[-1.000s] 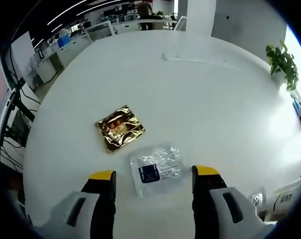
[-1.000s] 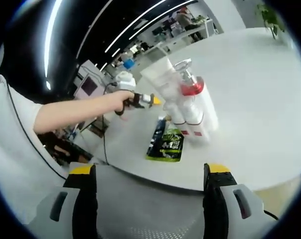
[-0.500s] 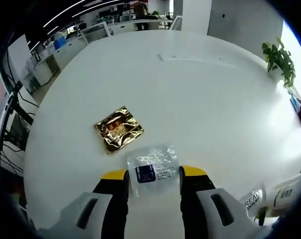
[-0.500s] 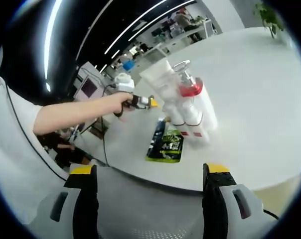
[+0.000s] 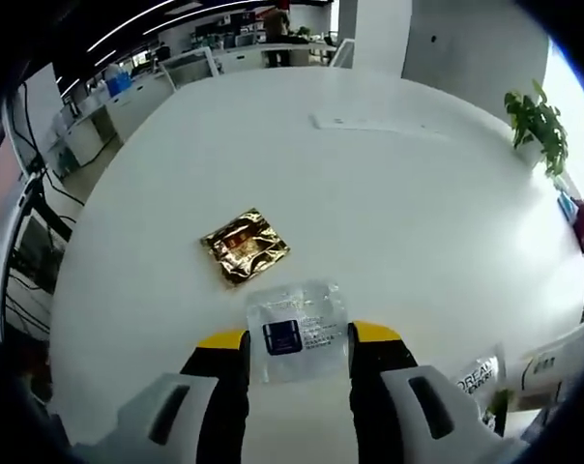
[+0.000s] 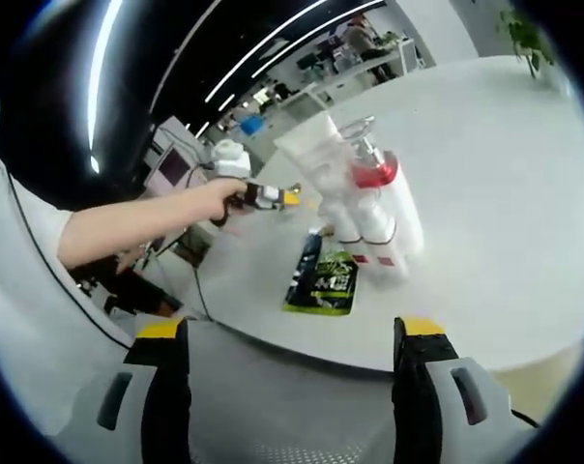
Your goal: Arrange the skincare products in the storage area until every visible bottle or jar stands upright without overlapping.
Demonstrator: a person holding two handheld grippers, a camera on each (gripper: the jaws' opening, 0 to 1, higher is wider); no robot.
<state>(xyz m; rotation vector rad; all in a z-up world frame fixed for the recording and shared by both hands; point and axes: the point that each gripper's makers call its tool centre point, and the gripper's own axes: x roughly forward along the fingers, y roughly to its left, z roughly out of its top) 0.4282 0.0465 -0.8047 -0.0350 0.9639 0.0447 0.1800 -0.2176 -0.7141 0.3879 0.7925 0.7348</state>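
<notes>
My left gripper (image 5: 298, 335) is shut on a clear sachet with a dark blue label (image 5: 294, 330), held just above the white table (image 5: 369, 193). A gold foil packet (image 5: 246, 247) lies flat beyond it. In the right gripper view, a cluster of white tubes (image 6: 394, 213) and a pump bottle with a red collar (image 6: 369, 172) leans together on the table. A green sachet (image 6: 332, 281) and a dark tube (image 6: 305, 263) lie flat in front of them. My right gripper (image 6: 292, 333) is open, with nothing between its fingers, off the table's near edge. The left gripper (image 6: 284, 197) appears left of the cluster, in a person's hand.
White tubes (image 5: 548, 365) with printed labels lie at the lower right of the left gripper view. A potted plant (image 5: 539, 121) stands at the table's far right edge. The person's arm (image 6: 137, 227) reaches across. Desks and office furniture lie beyond the table.
The left jaws closed on the clear sachet and rose slightly with it; the gold packet now looks smaller and farther. The right gripper has stayed put and open.
</notes>
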